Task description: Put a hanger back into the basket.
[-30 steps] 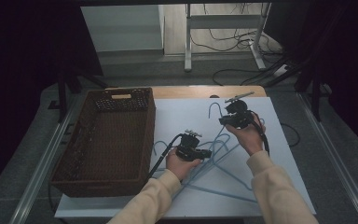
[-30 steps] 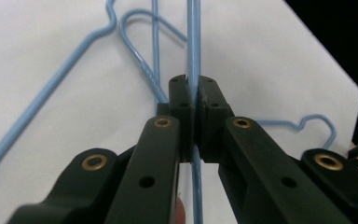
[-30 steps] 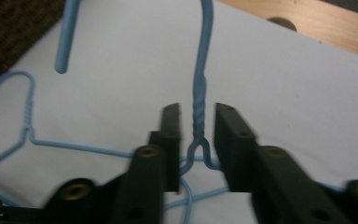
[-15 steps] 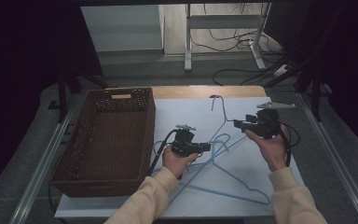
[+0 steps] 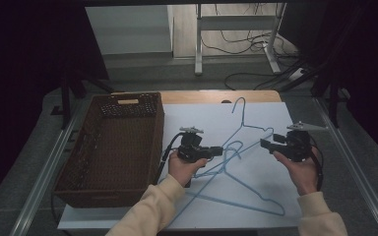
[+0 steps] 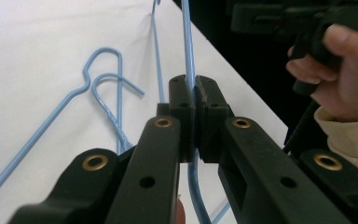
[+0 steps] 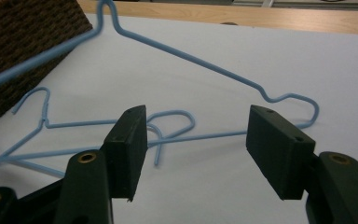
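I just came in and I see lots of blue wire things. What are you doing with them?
A person is sorting blue wire hangers on a white table with a gripper in each hand. The left gripper is shut on one hanger, lifting it off the pile. The right gripper has just been opening; its jaws are apart with nothing between them. Other hangers lie tangled on the table, beside a brown wicker basket.

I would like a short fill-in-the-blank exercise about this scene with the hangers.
1. The left gripper is shut on a blue wire ____.
2. The jaws of the right gripper are ____, with nothing between them.
3. The brown basket stands to the ____ of the white sheet in the high view.

Missing words: hanger; open; left
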`<state>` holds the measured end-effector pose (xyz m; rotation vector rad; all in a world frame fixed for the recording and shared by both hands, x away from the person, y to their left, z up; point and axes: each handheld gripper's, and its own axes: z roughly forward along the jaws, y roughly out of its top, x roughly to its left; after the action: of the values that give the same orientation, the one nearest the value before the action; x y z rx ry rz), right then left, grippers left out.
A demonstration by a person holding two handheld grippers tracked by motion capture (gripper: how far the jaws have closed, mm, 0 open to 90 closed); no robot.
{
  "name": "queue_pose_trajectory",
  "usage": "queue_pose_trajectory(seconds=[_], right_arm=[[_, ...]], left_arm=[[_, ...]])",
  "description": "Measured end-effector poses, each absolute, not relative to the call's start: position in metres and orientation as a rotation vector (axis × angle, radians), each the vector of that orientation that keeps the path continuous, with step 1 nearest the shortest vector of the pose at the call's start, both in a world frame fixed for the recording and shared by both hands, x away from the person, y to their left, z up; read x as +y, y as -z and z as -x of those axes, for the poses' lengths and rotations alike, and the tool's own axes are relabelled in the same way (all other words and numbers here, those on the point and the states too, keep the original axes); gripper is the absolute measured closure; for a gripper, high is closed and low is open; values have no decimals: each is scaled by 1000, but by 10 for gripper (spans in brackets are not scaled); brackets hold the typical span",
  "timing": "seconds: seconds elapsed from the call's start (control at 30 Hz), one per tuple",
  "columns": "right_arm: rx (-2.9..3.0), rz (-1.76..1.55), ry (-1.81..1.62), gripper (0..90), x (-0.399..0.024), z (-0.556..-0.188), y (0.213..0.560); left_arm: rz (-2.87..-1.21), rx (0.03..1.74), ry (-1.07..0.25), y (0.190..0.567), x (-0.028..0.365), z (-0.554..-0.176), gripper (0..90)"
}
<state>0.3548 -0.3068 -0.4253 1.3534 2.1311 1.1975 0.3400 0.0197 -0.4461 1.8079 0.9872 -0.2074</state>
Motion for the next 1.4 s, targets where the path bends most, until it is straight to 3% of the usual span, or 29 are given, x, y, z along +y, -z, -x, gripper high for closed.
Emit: queue_pose_trajectory(seconds=[1.03,1.4], right_arm=[[2087,-1408,-1183,403,-329,-348,437],[2127,-1380,-1193,367,-325,-349,439]], left_arm=[[-1823,857,207,380,72,-317,868],[-1814,883,198,371,122,-315,868]])
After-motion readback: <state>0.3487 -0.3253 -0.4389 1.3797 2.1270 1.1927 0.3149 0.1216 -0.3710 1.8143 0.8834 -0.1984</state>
